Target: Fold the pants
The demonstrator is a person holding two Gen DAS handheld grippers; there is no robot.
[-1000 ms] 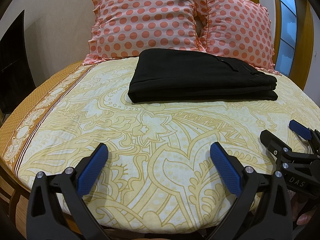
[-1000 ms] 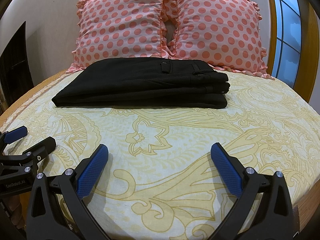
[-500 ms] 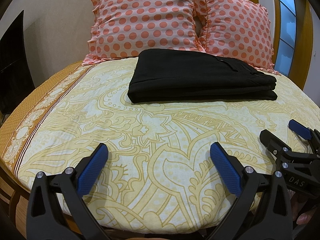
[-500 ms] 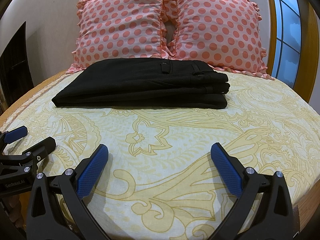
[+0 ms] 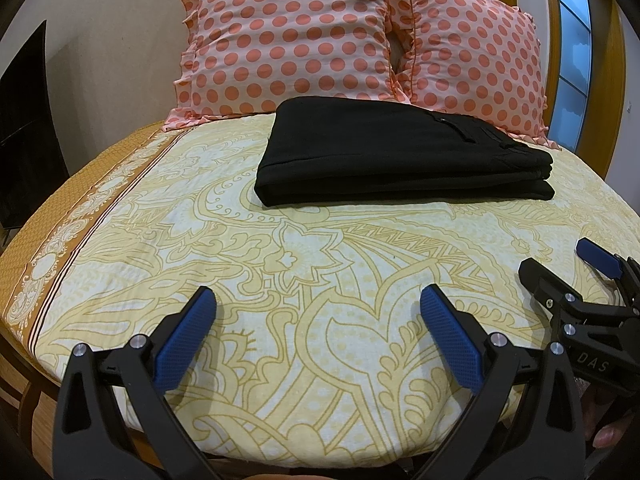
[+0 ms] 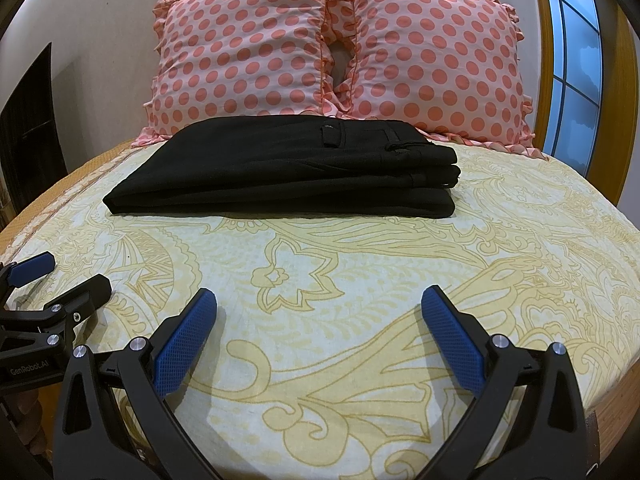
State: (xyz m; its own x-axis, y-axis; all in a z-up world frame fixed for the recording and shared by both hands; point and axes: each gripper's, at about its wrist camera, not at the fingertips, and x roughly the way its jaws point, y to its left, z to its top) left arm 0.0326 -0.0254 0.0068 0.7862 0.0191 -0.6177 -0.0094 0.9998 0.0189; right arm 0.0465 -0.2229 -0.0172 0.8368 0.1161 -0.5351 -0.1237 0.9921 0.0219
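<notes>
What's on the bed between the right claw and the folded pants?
Nothing: only bare patterned bedsheet lies between the open right claw and the folded black pants, clearest in the right wrist view.

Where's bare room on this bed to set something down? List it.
Free: the bedsheet between the folded pants and both open hand-held grippers, left and right; also right of the pants. Crowded: the back, pants close against pillows.

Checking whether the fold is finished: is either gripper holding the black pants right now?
No: the left gripper and right gripper are both open over the bedsheet, well short of the folded black pants.
</notes>
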